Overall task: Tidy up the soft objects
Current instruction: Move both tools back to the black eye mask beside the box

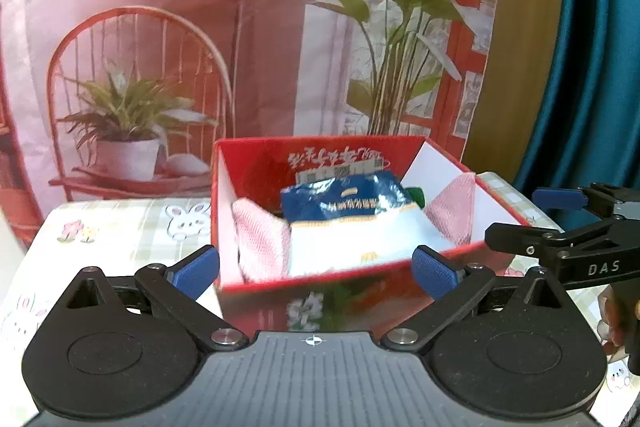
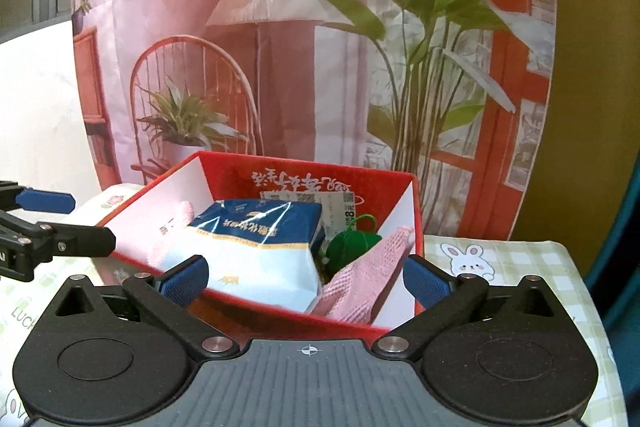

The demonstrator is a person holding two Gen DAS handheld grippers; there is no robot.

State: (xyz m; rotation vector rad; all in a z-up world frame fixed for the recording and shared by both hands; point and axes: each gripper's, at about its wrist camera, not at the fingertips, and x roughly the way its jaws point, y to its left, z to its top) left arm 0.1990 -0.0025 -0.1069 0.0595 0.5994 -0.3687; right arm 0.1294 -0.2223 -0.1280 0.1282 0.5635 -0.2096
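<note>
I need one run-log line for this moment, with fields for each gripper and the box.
left gripper: open, empty | right gripper: open, empty | red cardboard box: holds blue-white soft pack, pink knitted cloth, green round item

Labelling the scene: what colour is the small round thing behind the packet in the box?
Green, clearest in the right wrist view.

We can read "DAS" on the right gripper (image 1: 560, 223), "LUCK" on the tablecloth (image 2: 24, 315), and an "8" on the paper label (image 2: 308, 198) inside the red box (image 2: 416, 219).
</note>
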